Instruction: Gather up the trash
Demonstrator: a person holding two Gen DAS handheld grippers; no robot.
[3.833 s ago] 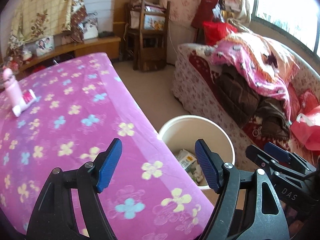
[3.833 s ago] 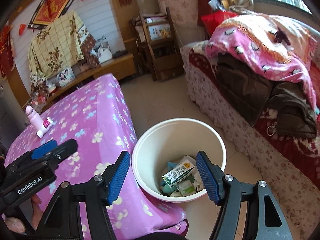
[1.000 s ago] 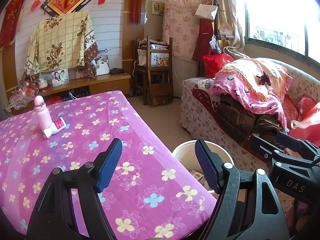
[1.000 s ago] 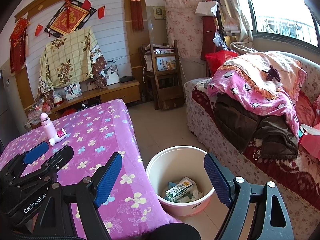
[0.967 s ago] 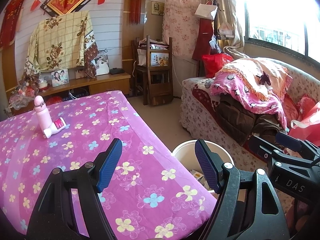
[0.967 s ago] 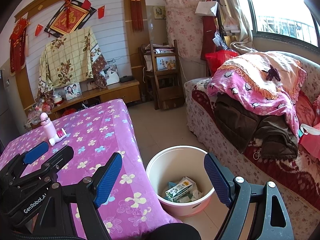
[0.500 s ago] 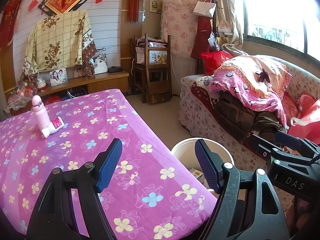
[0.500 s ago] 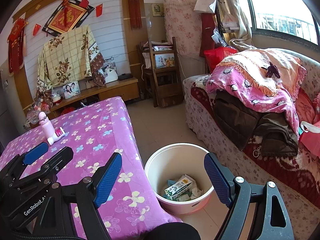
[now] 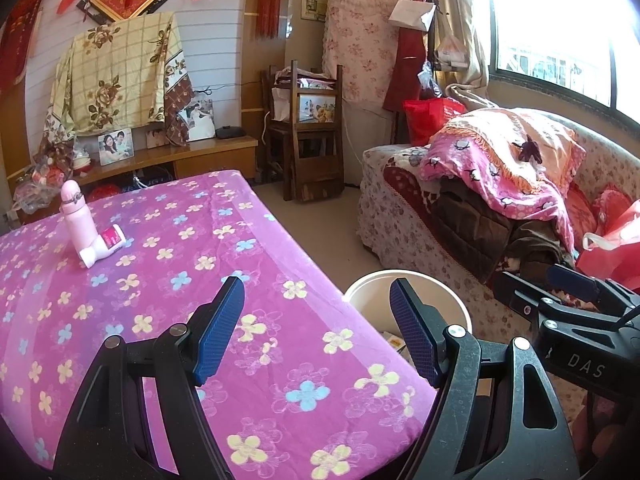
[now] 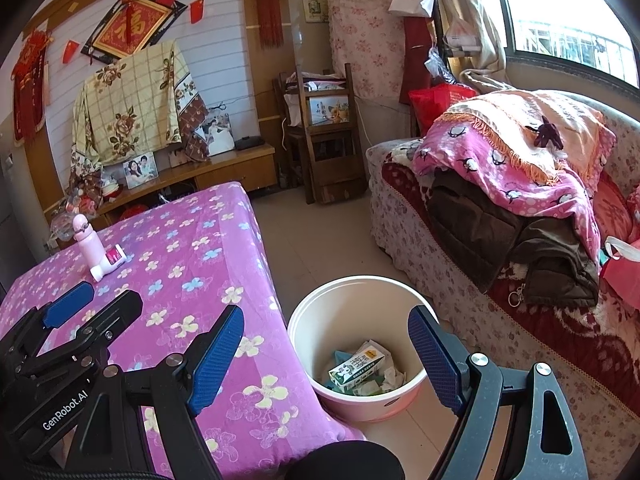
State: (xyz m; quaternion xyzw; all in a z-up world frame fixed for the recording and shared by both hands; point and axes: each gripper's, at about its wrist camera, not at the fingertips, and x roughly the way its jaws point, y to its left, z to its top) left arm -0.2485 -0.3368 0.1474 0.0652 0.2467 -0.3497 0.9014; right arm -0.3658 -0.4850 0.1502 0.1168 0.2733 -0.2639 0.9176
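Beside the table [image 9: 280,240], both views have been raised off the bin [image 10: 360,292]; left gripper [image 9: 316,332] and right gripper [image 10: 328,360] are held open, empty. Collection is judged nearly finished.

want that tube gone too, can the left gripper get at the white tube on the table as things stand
Probably yes. The left gripper is open and empty, and the cloth between it and the white tube is bare. The tube leans against the pink bottle, so that may get nudged.

white bucket [image 10: 362,292] of trash [image 10: 358,366] on the floor beside the purple flowered tablecloth [image 10: 188,256]
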